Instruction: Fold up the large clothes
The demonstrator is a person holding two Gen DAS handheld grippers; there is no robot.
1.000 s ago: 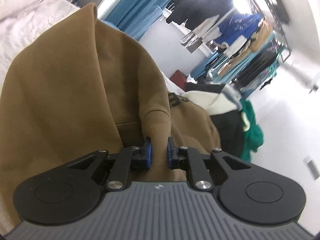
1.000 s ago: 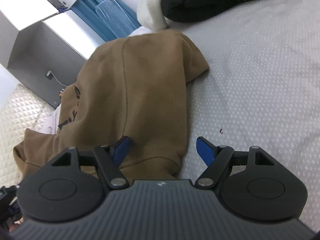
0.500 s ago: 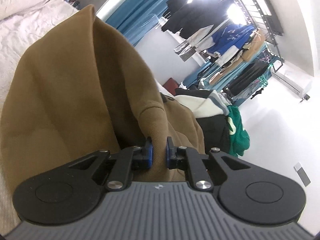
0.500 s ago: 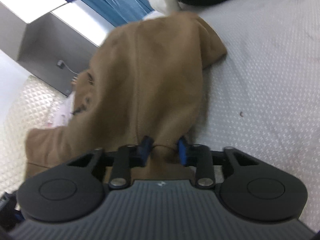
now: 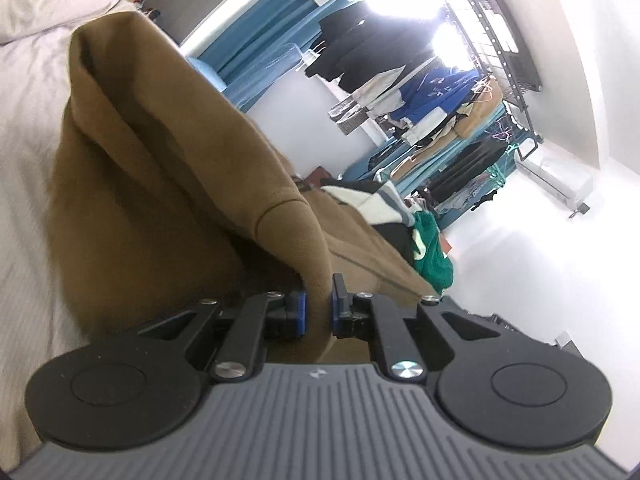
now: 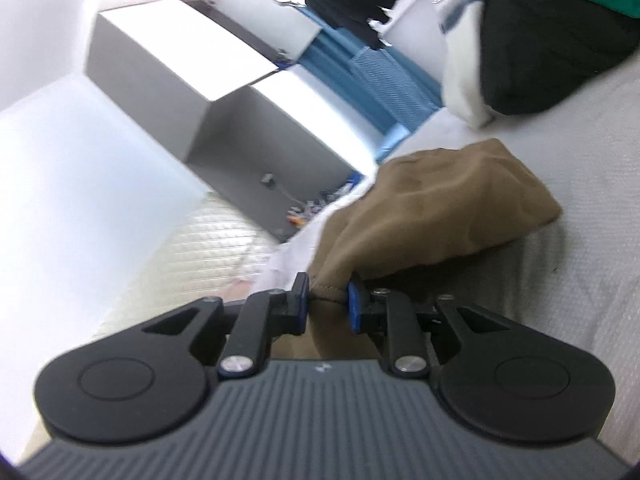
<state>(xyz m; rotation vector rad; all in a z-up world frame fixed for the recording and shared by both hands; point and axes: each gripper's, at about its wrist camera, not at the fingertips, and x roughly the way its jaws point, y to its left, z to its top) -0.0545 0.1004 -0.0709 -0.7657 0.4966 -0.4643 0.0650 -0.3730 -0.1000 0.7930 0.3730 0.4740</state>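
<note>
- Since a second ago: right gripper [image 6: 327,300] jaws have just been closing, from wide apart over the hem to pinched on it; the brown hoodie [image 5: 160,184] is now pulled up off the bed, and the right view has tipped up from the mattress toward the room. Left view shifted sideways, more of the clothes rack showing.
- Bed [image 6: 580,208]: pale grey sheet with fine woven dot texture in the right view, ribbed or striped look in the left view [image 5: 24,200]. The hoodie sits on it.
- Brown hoodie: thick, soft fleece, matte tan. In the left view it rises as a tall draped fold with a curved seam line, filling the left half. In the right view [image 6: 440,208] it is a bunched, wrinkled mound with its far corner on the sheet and a stretched strip running to the jaws.
- Pile of other clothes: black, cream and green garments [image 5: 430,256] heaped beyond the hoodie; the right view shows the same pile [image 6: 540,40] at the top right.
- Left view only: clothes rack [image 5: 440,92] with hanging dark, blue and tan garments, blue curtain, bright window glare.
- Right view only: grey-white boxy cabinet [image 6: 192,64], quilted white surface at lower left, blurred.
- Left gripper [image 5: 318,308]: blue pads nearly together, clamped on a thick fold of the hoodie.
- Right gripper: pads clamped on the stitched hem edge, fabric taut between them.
</note>
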